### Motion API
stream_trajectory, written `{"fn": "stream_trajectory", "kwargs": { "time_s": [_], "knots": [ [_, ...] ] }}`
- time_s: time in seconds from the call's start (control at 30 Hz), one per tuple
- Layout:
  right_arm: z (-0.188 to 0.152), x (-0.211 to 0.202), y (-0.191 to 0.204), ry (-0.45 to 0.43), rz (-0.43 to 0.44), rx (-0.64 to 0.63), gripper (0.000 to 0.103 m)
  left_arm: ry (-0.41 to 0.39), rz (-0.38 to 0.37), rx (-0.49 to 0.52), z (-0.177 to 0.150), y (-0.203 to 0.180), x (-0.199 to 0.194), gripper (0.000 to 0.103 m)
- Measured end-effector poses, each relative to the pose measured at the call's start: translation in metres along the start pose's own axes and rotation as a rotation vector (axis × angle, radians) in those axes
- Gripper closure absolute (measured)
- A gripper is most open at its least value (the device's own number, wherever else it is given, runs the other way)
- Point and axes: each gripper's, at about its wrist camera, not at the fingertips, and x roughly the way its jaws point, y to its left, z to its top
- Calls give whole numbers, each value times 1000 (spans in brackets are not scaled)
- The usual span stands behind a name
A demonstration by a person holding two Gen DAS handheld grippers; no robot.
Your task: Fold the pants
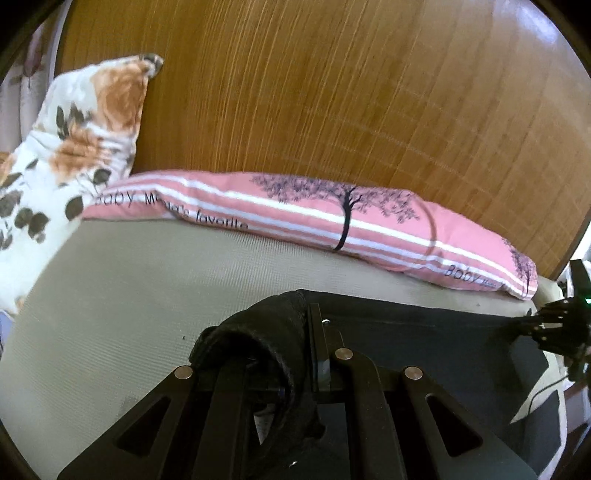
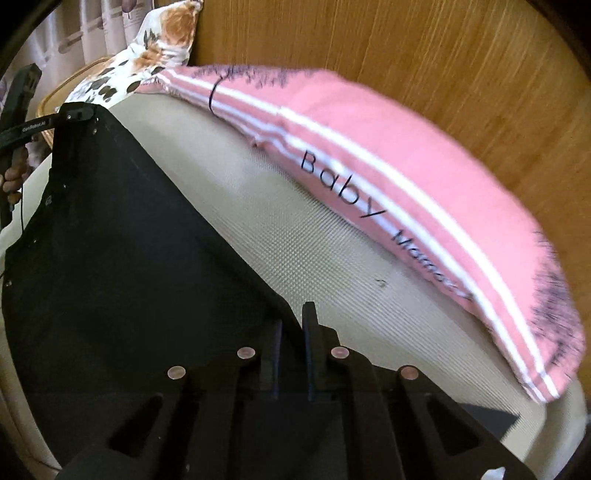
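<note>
The black pants (image 1: 424, 332) hang taut as a sheet over the beige mattress (image 1: 129, 295), stretched between both grippers. My left gripper (image 1: 295, 317) is shut on a bunched corner of the fabric, which wraps over its left finger. In the right wrist view the pants (image 2: 129, 240) spread down and to the left, with their upper edge running straight into my right gripper (image 2: 291, 326), which is shut on it. The left gripper (image 2: 75, 110) holds the far corner at top left. The right gripper (image 1: 550, 323) shows at the right edge of the left wrist view.
A pink striped pillow (image 1: 332, 221) lies along the wooden headboard (image 1: 332, 92). A floral pillow (image 1: 74, 140) leans at the left end. In the right wrist view a hand (image 2: 14, 177) grips the left tool's handle, with curtains (image 2: 92, 33) behind it.
</note>
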Motion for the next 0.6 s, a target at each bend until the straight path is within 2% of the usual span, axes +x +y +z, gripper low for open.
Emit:
{"fn": "stream_trajectory", "kwargs": {
  "time_s": [0.17, 0.33, 0.5, 0.6],
  "knots": [
    [-19, -51, 25, -33, -118, 11, 97, -68, -21, 54, -8, -9, -41, 94],
    [-65, -96, 50, -68, -164, 47, 97, -102, -70, 109, -28, -9, -89, 94],
    [-116, -114, 86, -55, -168, 92, 97, -63, -116, 203, -72, -10, -130, 94],
    [-147, -114, 109, -15, -167, 109, 97, -2, -125, 267, -105, -11, -145, 94]
  ]
}}
